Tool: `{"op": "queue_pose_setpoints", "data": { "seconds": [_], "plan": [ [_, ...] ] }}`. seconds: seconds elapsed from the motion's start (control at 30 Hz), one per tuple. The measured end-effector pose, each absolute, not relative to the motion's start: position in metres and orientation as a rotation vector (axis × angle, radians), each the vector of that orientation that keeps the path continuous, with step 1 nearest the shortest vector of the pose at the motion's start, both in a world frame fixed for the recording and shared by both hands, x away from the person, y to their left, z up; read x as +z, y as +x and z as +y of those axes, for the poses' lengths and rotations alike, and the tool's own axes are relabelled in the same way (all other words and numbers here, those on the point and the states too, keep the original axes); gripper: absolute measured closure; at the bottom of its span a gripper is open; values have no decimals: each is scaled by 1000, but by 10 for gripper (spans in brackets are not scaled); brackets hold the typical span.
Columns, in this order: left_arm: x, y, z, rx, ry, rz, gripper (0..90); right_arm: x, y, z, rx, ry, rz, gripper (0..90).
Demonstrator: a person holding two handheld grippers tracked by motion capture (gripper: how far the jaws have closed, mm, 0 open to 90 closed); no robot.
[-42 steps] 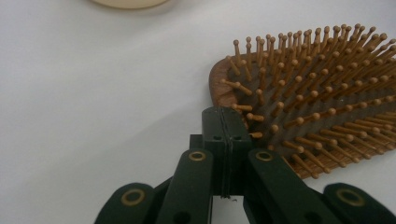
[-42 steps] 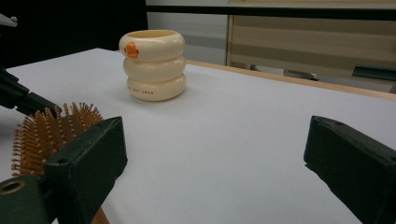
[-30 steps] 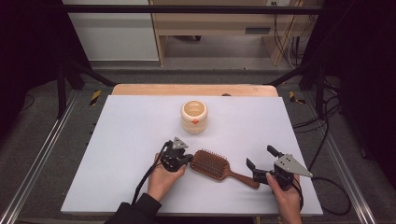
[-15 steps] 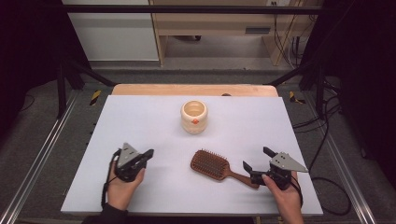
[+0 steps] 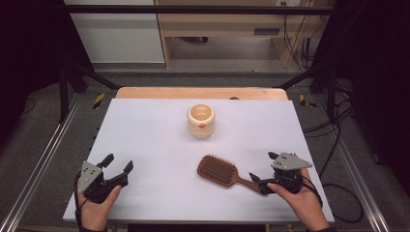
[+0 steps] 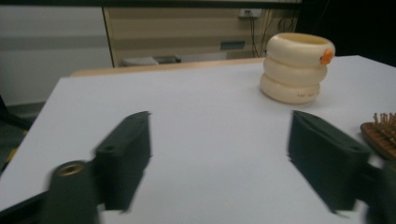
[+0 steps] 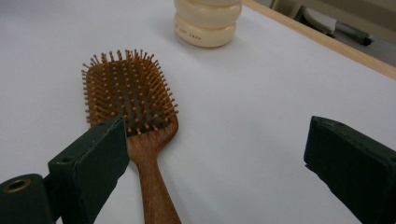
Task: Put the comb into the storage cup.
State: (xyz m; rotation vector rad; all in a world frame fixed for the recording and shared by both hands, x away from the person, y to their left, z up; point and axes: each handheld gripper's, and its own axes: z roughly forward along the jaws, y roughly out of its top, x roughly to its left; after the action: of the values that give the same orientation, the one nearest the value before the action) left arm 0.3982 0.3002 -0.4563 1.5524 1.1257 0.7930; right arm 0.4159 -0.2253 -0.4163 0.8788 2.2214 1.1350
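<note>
— On the white table [image 5: 145, 130], near its front left corner, the left gripper [image 5: 117, 165] now rests in the person's hand with its jaws wide apart and nothing between them. One second ago it was at the head of the wooden hairbrush [image 5: 223, 172], touching or almost touching it. Half a second ago it was already away, and now it is still further to the left, well apart from the brush.

— And the brush, did it move?

— Slightly, I think. It lies flat, bristles up, in the front middle of the table, its handle pointing to the right gripper [image 5: 262, 170]. Compared with one second ago, the position is nearly the same, so the left gripper seems to have let it go, not carried it.

— What does the right gripper do?

— It has stayed close to the end of the handle. Its jaws are spread open; in the right gripper view the handle [image 7: 152, 186] runs just beside the one jaw, not held between them.

— So what does this mean for the work?

— My judgement: the brush was set down or adjusted, and both tools are free. The cream pot [image 5: 200, 120], made like stacked rings, stands untouched further back, maybe the next destination.
</note>
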Motion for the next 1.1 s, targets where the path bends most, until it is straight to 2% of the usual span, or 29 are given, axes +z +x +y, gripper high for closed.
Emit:
{"op": "queue_pose_setpoints", "data": {
  "seconds": [0.03,0.13,0.4,0.63,0.7,1.1],
  "plan": [
    [-460,398,302,787,1543,1129,81,-415,417,-225,1119,870,2234,69],
    [-463,399,308,777,1503,1139,43,-410,422,-225,1068,881,2247,74],
    [-460,393,316,848,1451,1119,36,-408,427,-219,990,874,2339,98],
    [-461,392,317,847,1441,1115,36,-412,427,-213,921,855,2399,108],
    [-460,391,317,860,1432,1118,36,-414,428,-212,905,857,2426,155],
    [-460,392,317,870,1414,1119,10,-427,433,-199,846,873,2516,111]
  ]
}}
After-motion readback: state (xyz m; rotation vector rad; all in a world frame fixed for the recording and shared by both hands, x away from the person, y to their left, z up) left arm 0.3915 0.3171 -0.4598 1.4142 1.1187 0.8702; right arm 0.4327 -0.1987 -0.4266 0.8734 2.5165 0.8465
